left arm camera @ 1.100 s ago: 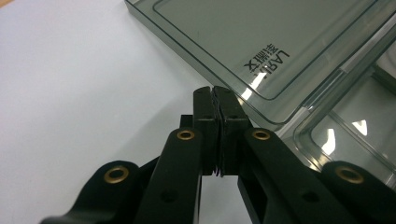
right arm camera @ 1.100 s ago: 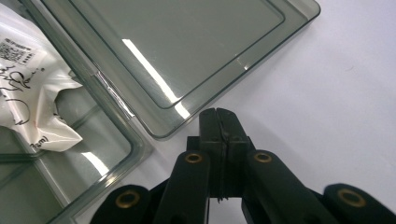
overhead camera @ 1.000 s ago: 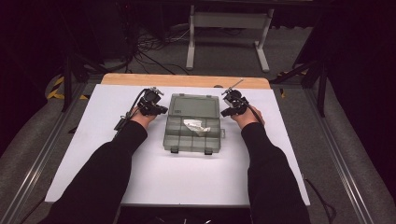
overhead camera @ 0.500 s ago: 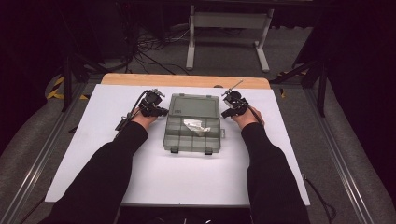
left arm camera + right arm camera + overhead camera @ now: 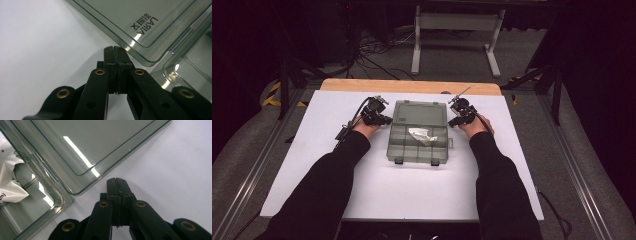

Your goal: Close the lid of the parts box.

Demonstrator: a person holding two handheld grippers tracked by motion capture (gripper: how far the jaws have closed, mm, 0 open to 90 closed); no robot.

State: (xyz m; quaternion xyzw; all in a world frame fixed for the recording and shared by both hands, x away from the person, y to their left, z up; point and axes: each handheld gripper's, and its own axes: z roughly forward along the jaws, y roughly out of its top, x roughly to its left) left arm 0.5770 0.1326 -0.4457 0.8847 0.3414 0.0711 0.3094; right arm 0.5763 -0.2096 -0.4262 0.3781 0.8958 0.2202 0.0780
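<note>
Your left gripper (image 5: 382, 119) rests at the left corner of the open lid (image 5: 421, 112) of a clear compartment box (image 5: 418, 142), jaws pressed together with nothing between them, the tips just beside the lid's rim. The box sits mid-table on the white sheet (image 5: 312, 150), its lid laid flat on the far side and a crumpled white paper (image 5: 422, 136) in one middle compartment. Your right gripper (image 5: 458, 120) mirrors the left at the lid's right corner, jaws likewise together and empty. It looks like you are poised to shut the lid: next, slip both tips under its far corners and swing it toward you evenly.
</note>
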